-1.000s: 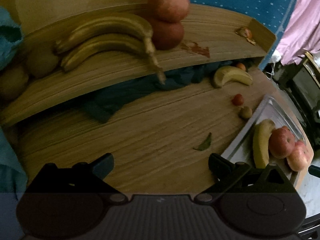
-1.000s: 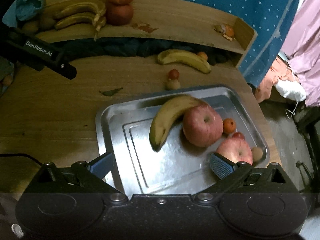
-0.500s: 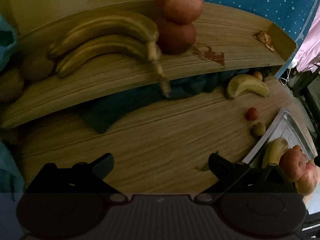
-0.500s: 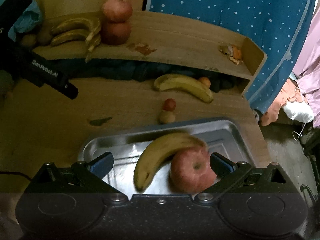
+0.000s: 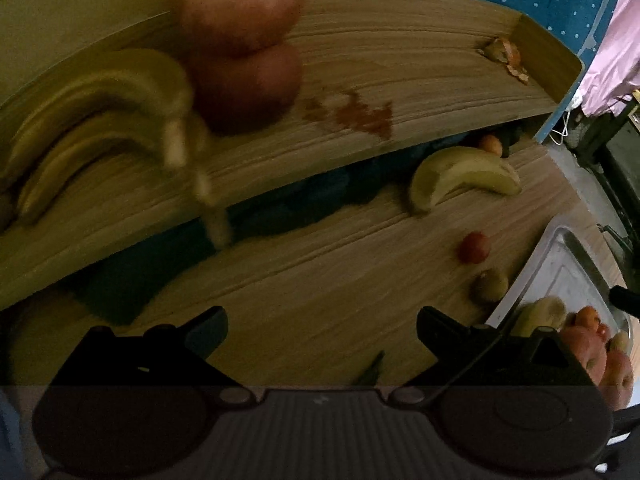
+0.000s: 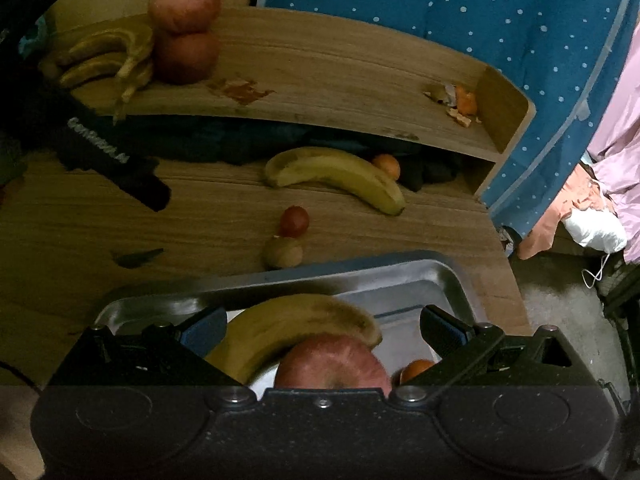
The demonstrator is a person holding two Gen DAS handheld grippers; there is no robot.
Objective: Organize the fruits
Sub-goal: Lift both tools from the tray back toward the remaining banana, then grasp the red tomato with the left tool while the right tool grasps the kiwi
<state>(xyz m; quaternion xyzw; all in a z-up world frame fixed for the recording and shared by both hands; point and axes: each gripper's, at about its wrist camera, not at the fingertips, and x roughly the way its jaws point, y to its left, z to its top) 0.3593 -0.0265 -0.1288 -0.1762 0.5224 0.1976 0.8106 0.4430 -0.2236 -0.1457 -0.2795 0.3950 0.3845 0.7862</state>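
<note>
On the wooden shelf lie a banana bunch and two stacked apples, seen blurred and close in the left wrist view as bananas and apples. My left gripper is open above the tabletop in front of the shelf, holding nothing. A loose banana, a small red fruit and a kiwi lie on the table. My right gripper is open over the metal tray, which holds a banana, an apple and a small orange.
Dark cloth fills the gap under the shelf. Orange peel scraps sit at the shelf's right end beside its raised side wall. A small leaf lies on the table. A dotted blue fabric hangs behind; the table edge drops off right.
My left gripper has moved forward toward the shelf, so the bananas and apples loom larger. My right gripper has drawn back and lower over the tray, so less of the tray shows.
</note>
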